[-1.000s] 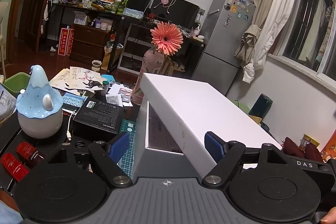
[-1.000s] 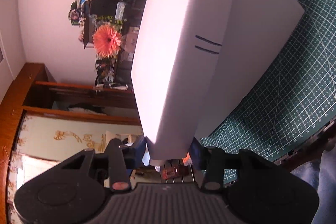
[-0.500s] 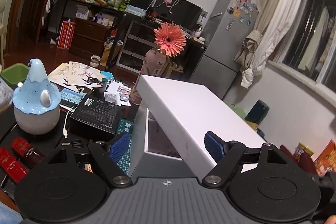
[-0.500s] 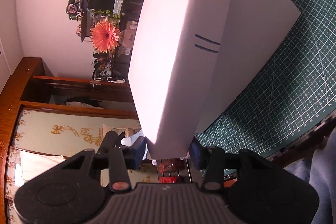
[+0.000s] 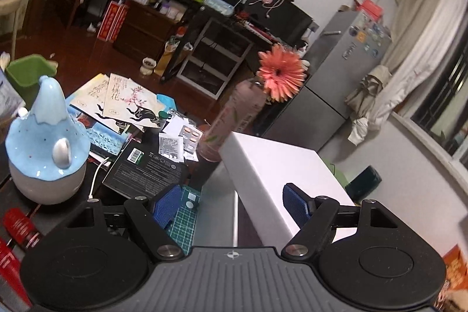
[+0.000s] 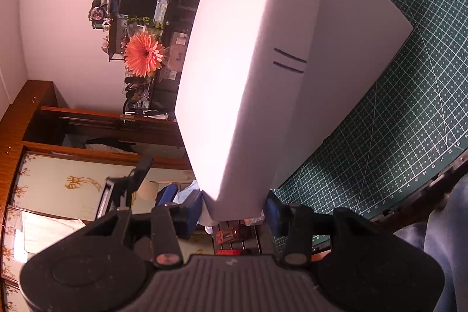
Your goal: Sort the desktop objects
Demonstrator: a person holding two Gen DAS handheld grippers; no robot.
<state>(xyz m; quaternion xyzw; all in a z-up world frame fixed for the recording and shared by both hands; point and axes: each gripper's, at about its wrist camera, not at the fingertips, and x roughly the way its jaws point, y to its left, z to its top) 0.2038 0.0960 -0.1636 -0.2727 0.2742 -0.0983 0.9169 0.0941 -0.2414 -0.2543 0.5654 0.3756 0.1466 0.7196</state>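
- The flat white cardboard box lid (image 6: 251, 72) is pinched at its near corner by the right gripper (image 6: 234, 212), one blue pad pressed to each face.
- In the right wrist view the lid is raised on a slant, its long axis running away from the gripper and up across the frame; two short dark lines are marked on its narrow side.
- The matching white box base (image 6: 351, 63) is seen lying just behind the lid on the green gridded cutting mat (image 6: 409, 136); whether lid and base touch at the far end cannot be told.
- In the left wrist view the lid (image 5: 280, 180) tilts up to the right over the grey-walled base (image 5: 216, 201), whose inside is largely hidden.
- The left gripper (image 5: 234, 206) has its jaws closing with the box between them; the pads are spread and no contact can be made out.
- The pink gerbera (image 5: 280, 75) is blurred, and the near edge of the lid is cut off by the gripper body.
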